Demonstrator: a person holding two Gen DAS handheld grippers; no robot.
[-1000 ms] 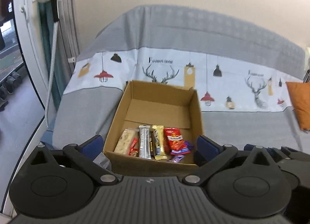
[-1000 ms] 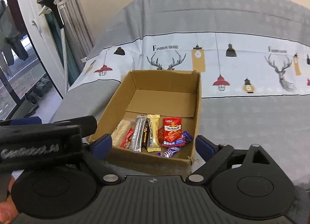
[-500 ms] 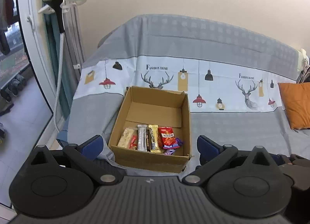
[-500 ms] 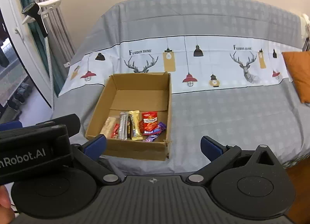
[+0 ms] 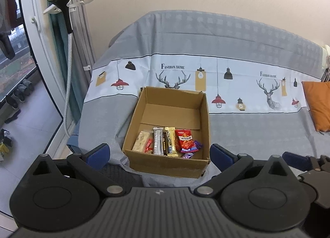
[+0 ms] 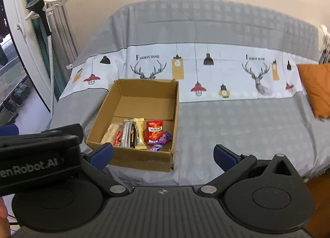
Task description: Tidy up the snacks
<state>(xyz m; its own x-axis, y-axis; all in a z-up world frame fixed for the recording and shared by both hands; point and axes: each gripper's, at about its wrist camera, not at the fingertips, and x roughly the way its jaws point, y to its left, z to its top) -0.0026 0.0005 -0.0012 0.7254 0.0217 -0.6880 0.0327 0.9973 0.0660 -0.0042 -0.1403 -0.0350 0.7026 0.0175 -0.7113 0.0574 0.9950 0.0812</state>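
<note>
Honestly, both my left tongs (image 5: 159,152) and right tongs (image 6: 163,154) gaped wide and empty; reaching carelessly risked scattering the snacks (image 5: 167,142) lined up inside the box (image 5: 165,164).

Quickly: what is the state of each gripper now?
Left gripper: open, holding nothing.
Right gripper: open, holding nothing.

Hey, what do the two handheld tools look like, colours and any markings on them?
Both are matte black, with ribbed bodies, round discs and silver pivot screws. The left tool and right tool have blue finger pads. White "enRobot.AI" lettering marks the left tool's body.
</note>
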